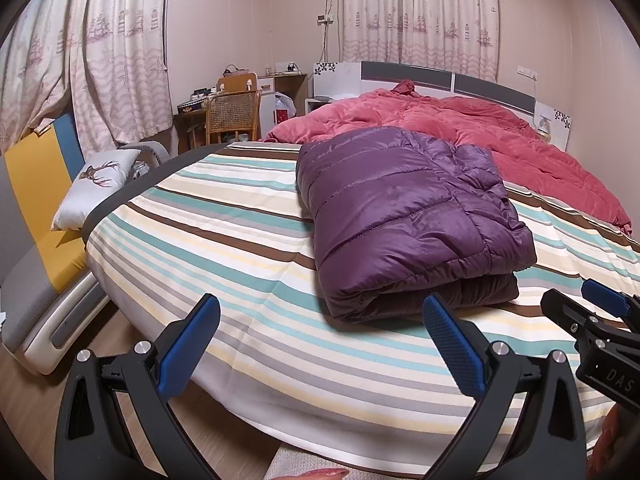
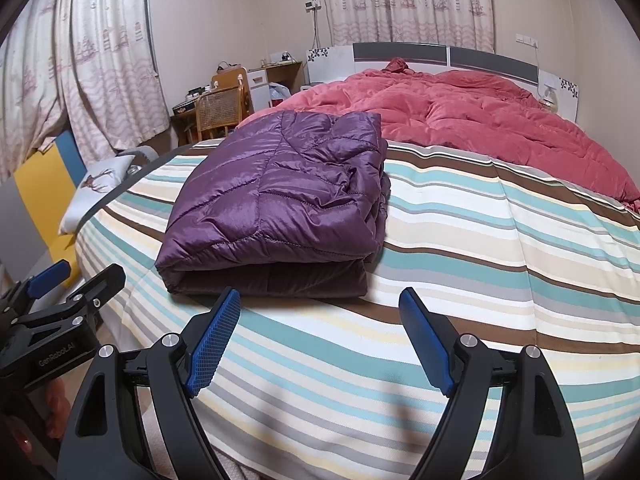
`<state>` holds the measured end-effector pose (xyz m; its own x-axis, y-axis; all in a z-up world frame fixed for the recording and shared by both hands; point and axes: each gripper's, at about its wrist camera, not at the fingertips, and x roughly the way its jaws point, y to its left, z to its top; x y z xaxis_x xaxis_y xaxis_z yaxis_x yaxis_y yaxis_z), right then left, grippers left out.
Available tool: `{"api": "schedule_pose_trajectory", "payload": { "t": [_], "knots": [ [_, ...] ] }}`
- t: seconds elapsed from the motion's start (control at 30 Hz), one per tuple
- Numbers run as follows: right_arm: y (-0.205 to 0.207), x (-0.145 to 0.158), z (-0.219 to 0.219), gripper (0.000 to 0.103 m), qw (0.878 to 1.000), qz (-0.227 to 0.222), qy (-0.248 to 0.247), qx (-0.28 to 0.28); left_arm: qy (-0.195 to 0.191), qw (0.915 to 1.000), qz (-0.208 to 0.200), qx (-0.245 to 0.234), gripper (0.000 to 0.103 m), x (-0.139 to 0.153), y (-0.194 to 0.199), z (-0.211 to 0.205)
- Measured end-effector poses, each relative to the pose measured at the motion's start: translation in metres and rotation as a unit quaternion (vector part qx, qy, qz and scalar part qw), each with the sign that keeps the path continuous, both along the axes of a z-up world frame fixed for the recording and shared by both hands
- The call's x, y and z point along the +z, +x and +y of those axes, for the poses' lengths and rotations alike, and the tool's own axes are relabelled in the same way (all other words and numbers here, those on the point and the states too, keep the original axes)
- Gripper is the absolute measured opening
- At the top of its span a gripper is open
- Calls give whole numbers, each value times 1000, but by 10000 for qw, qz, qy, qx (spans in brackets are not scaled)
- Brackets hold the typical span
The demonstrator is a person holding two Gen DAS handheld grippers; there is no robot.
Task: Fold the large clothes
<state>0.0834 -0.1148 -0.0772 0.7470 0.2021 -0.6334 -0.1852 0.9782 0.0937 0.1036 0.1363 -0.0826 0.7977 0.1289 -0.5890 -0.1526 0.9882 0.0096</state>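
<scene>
Left wrist view
Left gripper: the left gripper [image 1: 320,320] hangs over the near edge of the bed, jaws spread wide, nothing between the blue pads.
Jacket: the purple jacket [image 1: 408,216] lies folded into a thick bundle on the striped sheet [image 1: 224,248], just beyond the fingertips and apart from them.
Right gripper: the right gripper [image 1: 588,300] shows at the right edge, close beside the jacket's near corner; from here I cannot tell how its jaws stand.
Behind: a red quilt [image 1: 500,132] is bunched toward the headboard [image 1: 448,76]; a wicker chair [image 1: 232,116] stands by the curtains [image 1: 100,52].

Right wrist view
Right gripper: the right gripper [image 2: 320,332] has its jaws wide apart and empty, above the striped sheet [image 2: 480,240].
Jacket: the jacket [image 2: 280,196] sits ahead and to the left, its folded edge near the left pad but not touching it.
Left gripper: the left gripper [image 2: 76,276] pokes in at the lower left, off the bed's corner.
Behind: the red quilt [image 2: 480,116] covers the far half of the bed.
</scene>
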Motion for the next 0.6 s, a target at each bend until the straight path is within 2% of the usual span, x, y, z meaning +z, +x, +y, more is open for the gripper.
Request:
{"api": "schedule_pose_trajectory", "payload": {
  "t": [0.6],
  "knots": [
    [0, -1, 1, 81, 10000, 31, -1, 7, -29, 10000, 60, -42, 101, -5, 3, 1]
  ]
}}
